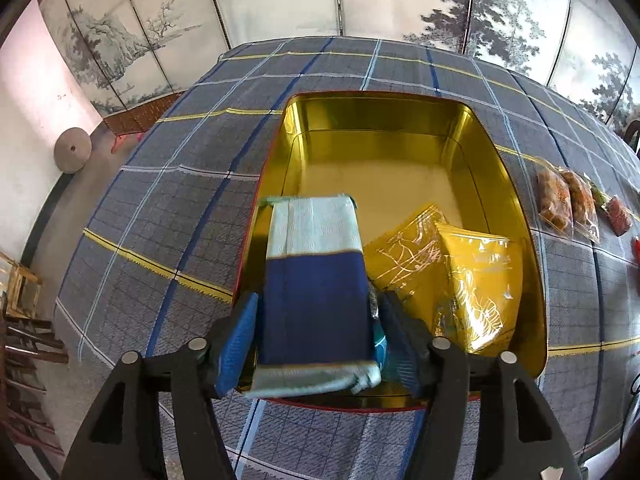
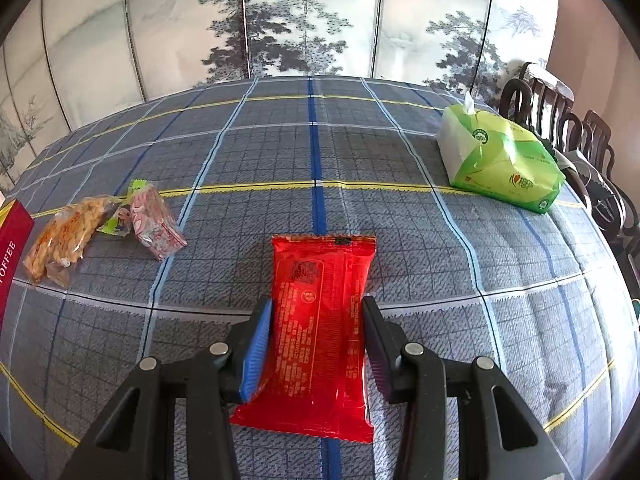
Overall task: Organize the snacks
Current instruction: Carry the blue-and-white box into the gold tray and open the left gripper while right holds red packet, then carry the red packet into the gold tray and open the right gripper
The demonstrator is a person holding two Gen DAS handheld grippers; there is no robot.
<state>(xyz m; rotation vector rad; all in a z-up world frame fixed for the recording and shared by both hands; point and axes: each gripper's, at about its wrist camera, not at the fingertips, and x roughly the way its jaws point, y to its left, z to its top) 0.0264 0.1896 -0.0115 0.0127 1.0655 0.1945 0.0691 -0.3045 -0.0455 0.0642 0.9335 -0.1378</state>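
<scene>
In the left wrist view, my left gripper [image 1: 316, 328] is shut on a blue and pale-green snack packet [image 1: 316, 280], held over the near left part of an open gold tin [image 1: 384, 136]. Two yellow packets [image 1: 452, 276] lie in the tin's near right corner. In the right wrist view, my right gripper [image 2: 316, 332] straddles a red snack packet [image 2: 318, 332] lying flat on the plaid tablecloth; the fingers touch its sides and it is pinched between them.
Clear bags of orange snacks [image 2: 64, 236] and a pink packet [image 2: 156, 220] lie at the left, beside the red tin's wall [image 2: 10, 248]. A green tissue pack [image 2: 500, 160] sits far right near dark chairs [image 2: 580, 148]. The snacks also show right of the tin [image 1: 564, 200].
</scene>
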